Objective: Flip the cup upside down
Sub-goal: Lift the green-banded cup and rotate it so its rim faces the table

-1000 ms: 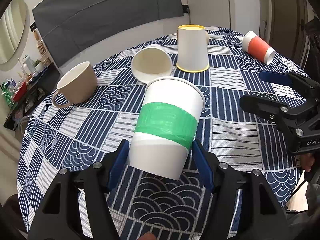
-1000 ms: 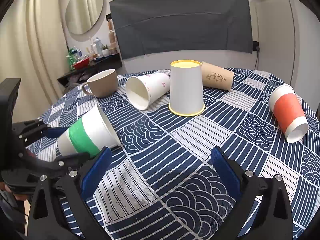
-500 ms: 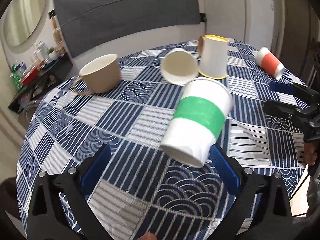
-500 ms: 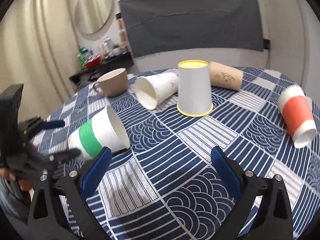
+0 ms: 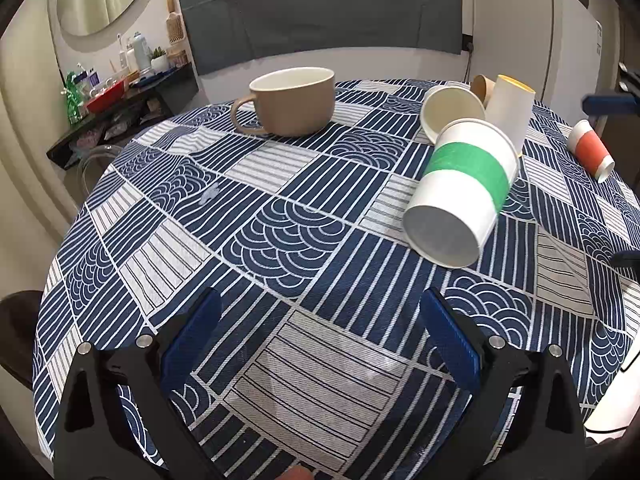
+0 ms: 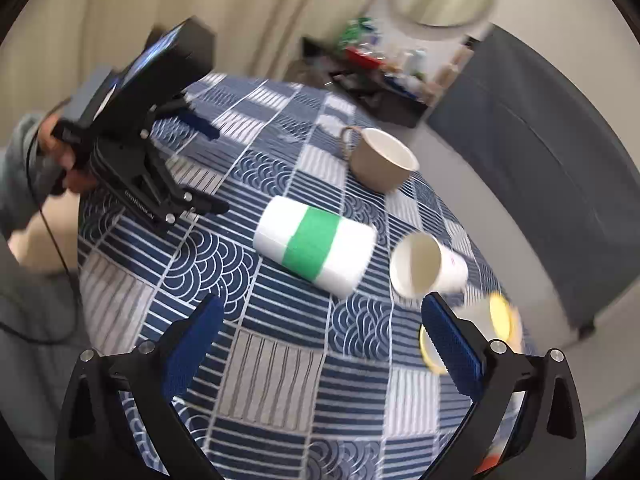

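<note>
My left gripper (image 5: 320, 336) sits at the bottom of its frame with the blue pads spread wide, nothing between them, only the blue-and-white patterned tablecloth (image 5: 280, 216) below. My right gripper (image 6: 320, 340) is just as wide and just as empty at the bottom of its own view.

Out past the left pads, right of centre, the green-banded paper cup (image 5: 460, 192) lies on its side, base toward me, mouth pointing away. Crowding right behind it in the upper right are a white paper cup (image 5: 450, 114) on its side with the mouth toward me and a yellow-rimmed white cup (image 5: 510, 112) standing mouth down. A brown paper cup (image 5: 479, 84) peeks out between those two. Top centre stands a beige mug (image 5: 294, 102), upright. Far right, an orange-banded cup (image 5: 590, 150) lies on its side.

The right view shows the green-banded cup (image 6: 316, 254) side-on at centre frame, with my left gripper (image 6: 202, 168) at upper left, near its base but apart from it. The mug (image 6: 380, 160) and the white cup (image 6: 426, 266) flank it. The yellow-rimmed cup (image 6: 500, 320) there is a blur at lower right. Only the left view shows the brown cup clearly.
</note>
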Motion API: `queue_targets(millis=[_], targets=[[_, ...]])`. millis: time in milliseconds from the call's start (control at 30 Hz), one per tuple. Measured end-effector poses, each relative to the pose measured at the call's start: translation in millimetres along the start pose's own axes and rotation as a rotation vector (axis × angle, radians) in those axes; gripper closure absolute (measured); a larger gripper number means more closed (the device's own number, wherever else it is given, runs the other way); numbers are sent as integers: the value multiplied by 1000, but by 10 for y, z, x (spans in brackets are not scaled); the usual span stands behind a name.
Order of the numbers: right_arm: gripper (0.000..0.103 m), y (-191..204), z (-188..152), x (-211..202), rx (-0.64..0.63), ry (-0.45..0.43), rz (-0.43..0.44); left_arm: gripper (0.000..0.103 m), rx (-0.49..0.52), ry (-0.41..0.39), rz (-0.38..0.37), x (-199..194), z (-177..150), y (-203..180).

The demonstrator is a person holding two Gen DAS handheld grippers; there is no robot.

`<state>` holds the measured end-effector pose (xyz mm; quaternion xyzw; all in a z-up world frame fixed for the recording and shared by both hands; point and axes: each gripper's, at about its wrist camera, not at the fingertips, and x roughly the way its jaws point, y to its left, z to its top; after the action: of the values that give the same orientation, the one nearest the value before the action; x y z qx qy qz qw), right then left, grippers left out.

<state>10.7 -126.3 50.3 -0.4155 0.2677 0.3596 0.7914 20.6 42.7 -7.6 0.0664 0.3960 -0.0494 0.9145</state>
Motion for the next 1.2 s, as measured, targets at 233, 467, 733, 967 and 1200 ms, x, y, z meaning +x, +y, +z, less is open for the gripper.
queue_targets(millis=[233, 467, 733, 967, 1200], targets=[[8, 172, 378, 477, -247, 146, 103, 6, -4, 15, 29, 87, -1, 117], [8, 144, 523, 962, -385, 313, 151, 6, -10, 37, -23, 169, 17, 166], [39, 117, 567, 1090, -417, 346, 196, 6, -21, 44, -44, 178, -3, 157], [39, -103, 504, 1006, -232, 242, 163, 6, 21, 45, -12, 170, -7, 89], [39, -429, 343, 752, 125, 86, 219, 6, 44, 51, -3, 172, -16, 46]])
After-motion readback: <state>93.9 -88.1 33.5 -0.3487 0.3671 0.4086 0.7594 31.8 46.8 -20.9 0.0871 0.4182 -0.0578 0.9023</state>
